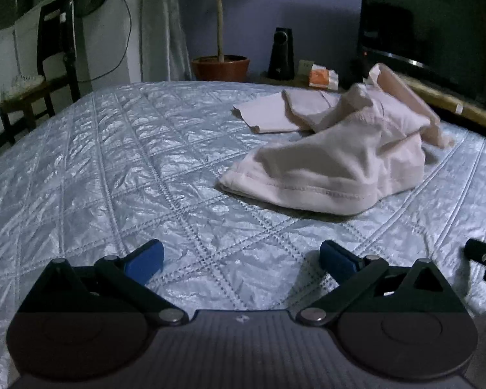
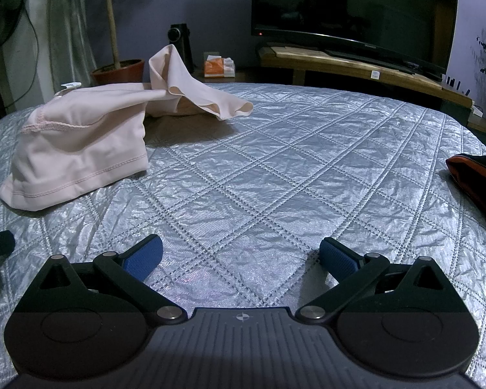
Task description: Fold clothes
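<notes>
pink garment (image 1: 333,165): It lies in a loose, lumpy heap on the silver quilt (image 1: 113,168). One part sticks up in the air and the hem near the front curls under. It is not folded yet.

where it is: In the left wrist view it sits ahead and to the right of the left gripper (image 1: 241,261). In the right wrist view the same cloth (image 2: 77,142) sits ahead and to the left of the right gripper (image 2: 241,257). So it lies between the 2 tools, but farther out on the bed.

flat pale piece (image 1: 269,115): It lies behind the heap and looks flat already. I cannot tell if it is part of the same garment.

what could go wrong: The cloth is bunched, so a pinch might grab 2 layers at once, and the fold would come out crooked. The quilt looks slick and crinkly, so I think the cloth could slide when pulled. A low pinch could also catch the quilt.

left gripper: Spread very wide, nothing between the blue pads (image 1: 145,261), not touching the cloth.

right gripper: Also spread wide and empty, above bare quilt.

dark red thing (image 2: 473,178): It lies at the right edge of the bed, well apart from the cloth.
</notes>
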